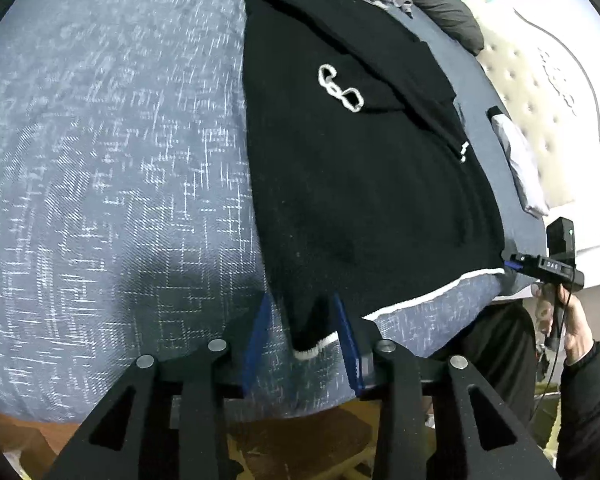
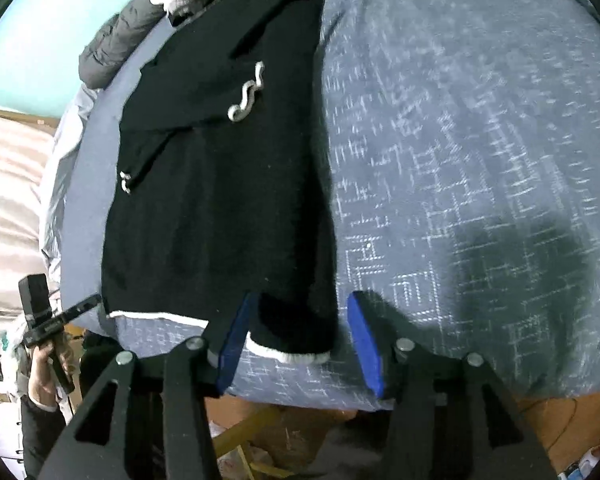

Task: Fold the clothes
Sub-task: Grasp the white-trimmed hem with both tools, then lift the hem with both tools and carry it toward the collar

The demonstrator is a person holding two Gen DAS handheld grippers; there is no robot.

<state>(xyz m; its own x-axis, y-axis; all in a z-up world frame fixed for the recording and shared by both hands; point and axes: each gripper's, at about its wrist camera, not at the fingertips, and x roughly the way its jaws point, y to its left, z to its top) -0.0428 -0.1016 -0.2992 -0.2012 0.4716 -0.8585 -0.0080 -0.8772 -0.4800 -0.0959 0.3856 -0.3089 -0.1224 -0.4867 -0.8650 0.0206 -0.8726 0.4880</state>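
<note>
Bed, blue-grey woven cover with white crosshatch flecks, fills both views. Black knit sweater lies flat on it, sleeves folded in, white chain-link motif on chest, white trim along hem, hem corners at near edge. No readable writing on garment. Left gripper, blue pads, part open, straddles one hem corner, pads off cloth. Right gripper likewise part open around other corner.
</note>
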